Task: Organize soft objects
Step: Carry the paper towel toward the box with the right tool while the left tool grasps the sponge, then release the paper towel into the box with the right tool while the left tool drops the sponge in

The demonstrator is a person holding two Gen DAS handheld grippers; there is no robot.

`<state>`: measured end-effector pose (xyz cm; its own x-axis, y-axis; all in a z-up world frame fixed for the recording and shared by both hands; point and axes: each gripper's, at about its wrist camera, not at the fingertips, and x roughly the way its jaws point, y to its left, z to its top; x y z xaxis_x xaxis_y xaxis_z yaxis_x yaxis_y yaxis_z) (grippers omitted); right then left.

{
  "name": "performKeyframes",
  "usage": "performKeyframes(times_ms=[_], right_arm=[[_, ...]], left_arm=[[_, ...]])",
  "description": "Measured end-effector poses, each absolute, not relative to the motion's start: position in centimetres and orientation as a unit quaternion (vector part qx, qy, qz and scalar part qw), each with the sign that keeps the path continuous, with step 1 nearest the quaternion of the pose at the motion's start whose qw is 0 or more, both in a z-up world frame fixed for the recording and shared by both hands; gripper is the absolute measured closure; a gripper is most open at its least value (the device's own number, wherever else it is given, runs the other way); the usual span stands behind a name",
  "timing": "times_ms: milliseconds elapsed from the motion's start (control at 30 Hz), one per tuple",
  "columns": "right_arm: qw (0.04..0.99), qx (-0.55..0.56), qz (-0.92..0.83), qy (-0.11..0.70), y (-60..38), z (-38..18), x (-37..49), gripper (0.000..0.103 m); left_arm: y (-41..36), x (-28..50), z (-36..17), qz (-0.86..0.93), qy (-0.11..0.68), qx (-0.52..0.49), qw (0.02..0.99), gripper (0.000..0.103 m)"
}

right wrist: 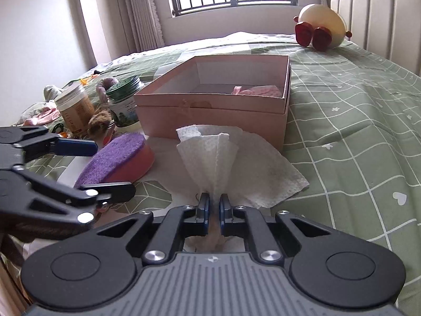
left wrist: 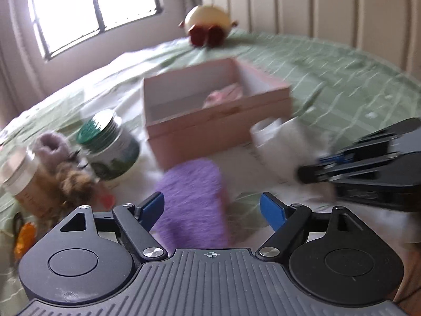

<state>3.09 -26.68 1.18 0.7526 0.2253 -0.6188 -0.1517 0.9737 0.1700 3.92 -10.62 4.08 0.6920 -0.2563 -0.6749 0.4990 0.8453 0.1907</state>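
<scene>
While right tool (right wrist: 214,205) pinches tissue (right wrist: 223,158) before box (right wrist: 210,100), left tool (left wrist: 213,210) spread around sponge (left wrist: 192,200).

No brand, word or number can be read in either view. The green-lidded jar (right wrist: 123,102) carries a printed label with a landscape-like picture and lines of small print, too small to make out; in the left wrist view the same jar (left wrist: 110,148) is blurred. The amber jar (right wrist: 75,108) with the pale lid shows vertical lettering down its side, but the characters cannot be resolved. The only clear sign is a small crosshair mark moulded on each gripper body, at the middle of its front edge. The pink box (right wrist: 210,110) bears no legible print, only a scuffed patch on its front wall.
</scene>
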Motion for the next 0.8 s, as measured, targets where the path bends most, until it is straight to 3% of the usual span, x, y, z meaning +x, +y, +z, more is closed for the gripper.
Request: performKeyframes(times_ms=[133,367,433,500,800], right_arm=[[0.934,0.051,0.106,0.338,-26.7,1.2,2.9,0.095],[0.928,0.052,0.129,0.347,-26.1,2.6,2.2,0.095],[0.923,0.057,0.140,0.353,-25.8,3.2,1.8,0.095],[0.919,0.067,0.151,0.358,-25.6,4.1,1.6,0.095],[0.922,0.074,0.188,0.330,-24.3,11.6,1.1,0.095]], left_arm=[[-10.4,5.6,3.2,-0.177,0.355,0.184,0.899,0.016],[-7.9,7.0,2.9,-0.165,0.379,0.100,0.905,0.017],[-7.1,7.0,2.6,-0.169,0.379,0.081,0.906,0.030],[-6.4,6.9,2.5,-0.168,0.374,0.070,0.909,0.066],[-3.9,4.3,5.5,-0.214,0.320,0.036,0.922,0.068]])
